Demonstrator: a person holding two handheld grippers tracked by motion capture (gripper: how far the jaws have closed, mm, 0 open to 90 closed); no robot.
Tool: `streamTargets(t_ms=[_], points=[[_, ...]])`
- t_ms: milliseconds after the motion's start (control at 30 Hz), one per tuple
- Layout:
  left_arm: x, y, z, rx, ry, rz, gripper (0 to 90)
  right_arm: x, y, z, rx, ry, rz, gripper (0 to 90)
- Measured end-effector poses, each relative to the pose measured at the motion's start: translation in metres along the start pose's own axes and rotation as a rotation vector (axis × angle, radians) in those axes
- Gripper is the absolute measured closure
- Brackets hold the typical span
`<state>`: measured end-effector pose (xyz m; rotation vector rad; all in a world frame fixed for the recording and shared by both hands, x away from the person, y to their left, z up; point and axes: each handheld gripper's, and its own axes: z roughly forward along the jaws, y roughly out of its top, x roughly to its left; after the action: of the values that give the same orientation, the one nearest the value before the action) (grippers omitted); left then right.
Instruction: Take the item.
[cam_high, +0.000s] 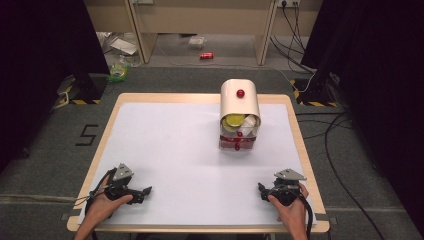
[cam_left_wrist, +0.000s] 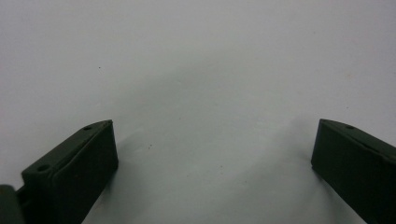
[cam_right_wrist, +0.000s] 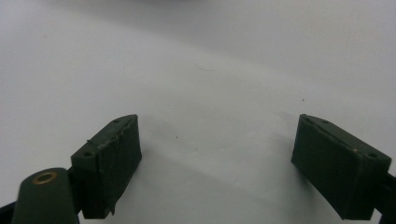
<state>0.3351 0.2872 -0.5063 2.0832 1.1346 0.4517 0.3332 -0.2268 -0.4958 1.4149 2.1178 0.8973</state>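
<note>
Nearest the camera, both hands rest at the near edge of the table (cam_high: 150, 107), the left gripper (cam_high: 145, 192) at the near left corner and the right gripper (cam_high: 262, 189) at the near right. Neither one holds or touches anything; each sits on bare white tabletop. From its own view the left gripper (cam_left_wrist: 212, 154) has its jaws spread wide apart with nothing but white surface between them, and the right gripper (cam_right_wrist: 217, 149) likewise stands fully apart and empty

Far from both, toward the far right of the table's middle, stands a white bread-bin-like box (cam_high: 240, 102) with a rounded roll-up lid bearing a red knob (cam_high: 240, 93). Its front is partly open, showing a yellow bowl (cam_high: 234, 120) and something white inside, with red bits along the lower front that I cannot make out clearly

Judging from this, the work has not begun: the box is untouched, well apart from both grippers, and reaching it is all ahead
</note>
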Motion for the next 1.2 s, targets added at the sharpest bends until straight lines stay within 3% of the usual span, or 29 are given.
streamTargets(t_ms=[267,633,833,1200], points=[[0.000,0.000,0.000,0.000,0.000,0.000,0.0,0.001,0.003,0.000,-0.003,0.001,0.004,19.0],[0.000,0.000,0.000,0.001,0.001,0.001,0.0,0.003,0.023,-0.014,-0.111,-0.004,0.011,20.4],[0.000,0.000,0.000,0.002,0.001,0.002,0.0,0.006,0.038,-0.023,-0.167,0.016,0.014,22.4],[0.000,0.000,0.000,0.001,0.001,0.001,0.0,0.018,0.069,-0.030,-0.236,0.050,-0.030,25.3]])
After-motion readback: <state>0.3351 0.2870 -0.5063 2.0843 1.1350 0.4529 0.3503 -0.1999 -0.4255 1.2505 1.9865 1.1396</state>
